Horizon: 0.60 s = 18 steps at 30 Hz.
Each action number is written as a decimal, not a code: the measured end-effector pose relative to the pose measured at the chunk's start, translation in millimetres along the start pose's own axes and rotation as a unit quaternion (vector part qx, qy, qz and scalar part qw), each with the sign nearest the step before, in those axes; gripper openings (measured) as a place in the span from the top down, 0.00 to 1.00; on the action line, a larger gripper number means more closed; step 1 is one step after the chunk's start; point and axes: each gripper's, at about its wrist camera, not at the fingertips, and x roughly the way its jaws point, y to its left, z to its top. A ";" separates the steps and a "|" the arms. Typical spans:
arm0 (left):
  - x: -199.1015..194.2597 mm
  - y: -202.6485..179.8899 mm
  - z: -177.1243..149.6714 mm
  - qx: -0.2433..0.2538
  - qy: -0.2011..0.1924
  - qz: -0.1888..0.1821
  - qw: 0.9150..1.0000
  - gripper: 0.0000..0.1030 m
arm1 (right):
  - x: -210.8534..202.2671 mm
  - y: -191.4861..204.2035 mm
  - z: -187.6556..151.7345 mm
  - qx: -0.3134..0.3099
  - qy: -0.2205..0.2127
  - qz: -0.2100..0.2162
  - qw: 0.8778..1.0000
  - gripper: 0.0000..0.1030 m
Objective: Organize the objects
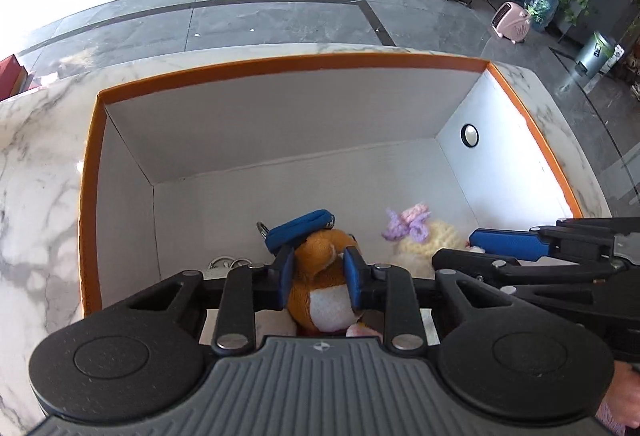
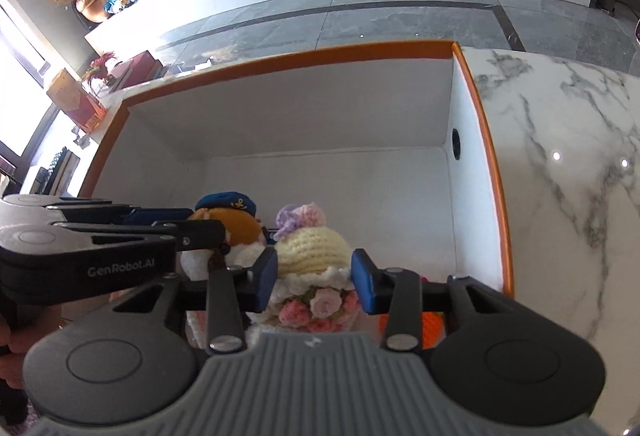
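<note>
Two plush toys sit side by side at the near end of the orange-rimmed box (image 1: 90,172), one per tool.

Left wrist view: left tongs (image 1: 320,276) straddle the brown plush w/ blue cap (image 1: 320,264). Blue pads press its flanks, fabric bulging between them, so I read it as clamped on the toy. The toy sits right between the tips, just above the box floor or on it; can't tell which. Its long axis runs along the tongs' reach: cap end away from the palm, white belly toward it. Right tongs (image 1: 480,250) enter from the right edge, just beside the cream crochet doll (image 1: 416,240).

Right wrist view: right tongs (image 2: 316,278) bracket the crochet doll, purple-pink bow at the far end, flower collar nearer the palm. Left pad touches the doll's side; right pad looks at or just off the knit, so grip isn't settled. I can't tell if it's truly held. Doll's axis likewise runs bow-away, base-toward-palm, roughly upright w/ a slight lean. The brown plush is to the left, touching or nearly touching the doll, w/ the other tool across it. Marble bench (image 2: 560,156) lies right of the box.

To do this step well, IMO: squeeze across the soft middle, not bow or cap, until the pile compresses evenly. Lift straight along the toys' axes to clear the rim, and keep the two tools from bumping since they're close.
</note>
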 end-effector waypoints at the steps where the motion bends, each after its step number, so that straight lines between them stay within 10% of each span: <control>1: -0.7 0.1 -2.0 0.000 0.002 -0.001 1.000 0.70 | 0.4 0.3 -2.1 -0.001 0.004 -0.004 1.000 0.61; 18: -30.5 -4.0 -30.4 0.007 -0.029 0.011 0.999 0.69 | -15.2 18.5 -25.6 -0.013 -0.009 -0.005 1.000 0.63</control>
